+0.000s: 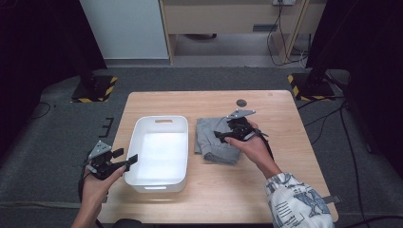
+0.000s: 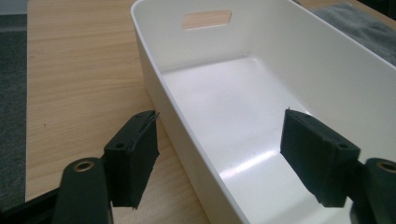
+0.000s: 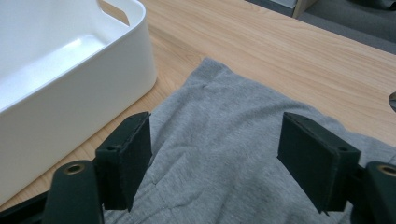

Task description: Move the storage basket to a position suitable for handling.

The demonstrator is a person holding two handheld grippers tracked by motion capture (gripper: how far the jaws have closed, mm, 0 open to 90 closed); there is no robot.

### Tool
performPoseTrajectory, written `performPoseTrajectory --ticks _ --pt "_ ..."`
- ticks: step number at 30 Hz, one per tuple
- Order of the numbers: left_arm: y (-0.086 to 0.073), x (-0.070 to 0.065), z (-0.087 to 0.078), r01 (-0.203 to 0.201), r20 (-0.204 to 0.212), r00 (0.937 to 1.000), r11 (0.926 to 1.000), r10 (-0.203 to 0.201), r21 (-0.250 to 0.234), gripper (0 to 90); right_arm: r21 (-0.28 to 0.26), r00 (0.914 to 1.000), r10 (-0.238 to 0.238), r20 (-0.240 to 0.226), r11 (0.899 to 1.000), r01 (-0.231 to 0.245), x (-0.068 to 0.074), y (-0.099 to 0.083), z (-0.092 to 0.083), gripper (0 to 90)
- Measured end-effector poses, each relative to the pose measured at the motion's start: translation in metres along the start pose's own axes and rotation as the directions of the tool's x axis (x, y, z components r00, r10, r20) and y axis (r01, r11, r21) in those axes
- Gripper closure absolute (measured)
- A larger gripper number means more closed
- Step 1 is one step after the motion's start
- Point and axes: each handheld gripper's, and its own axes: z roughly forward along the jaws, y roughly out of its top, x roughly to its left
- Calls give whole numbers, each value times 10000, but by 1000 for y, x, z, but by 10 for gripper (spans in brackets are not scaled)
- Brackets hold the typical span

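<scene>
Left gripper [image 2: 219, 158], jaws wide, straddles near wall of white plastic bin [image 2: 299, 70], empty. Right gripper [image 3: 215, 163], jaws wide, holding nothing, hovers above folded grey cloth [image 3: 233, 140] beside bin. Pinch thick folded edge, w/ all layers.

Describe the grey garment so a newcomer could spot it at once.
On the wooden table, look just right of the white plastic bin. The folded grey garment lies flat there under the right gripper; it is the table's one soft fabric item.
</scene>
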Motion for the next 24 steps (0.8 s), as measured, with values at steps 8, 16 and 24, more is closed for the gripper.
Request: performPoseTrajectory --ticks 8,16,24 --pt "17 4 9 -87 91 9999 9999 88 -135 135 -146 9997 122 220 9998 -119 -7 2 -2 190" --pt "33 12 14 -91 274 9996 9996 99 -279 75 -301 10000 -55 -22 9995 55 -17 5 -8 132" --pt "52 20 26 -108 272 9996 9993 117 -351 68 -425 9999 26 -122 9991 -31 -35 8 -14 170"
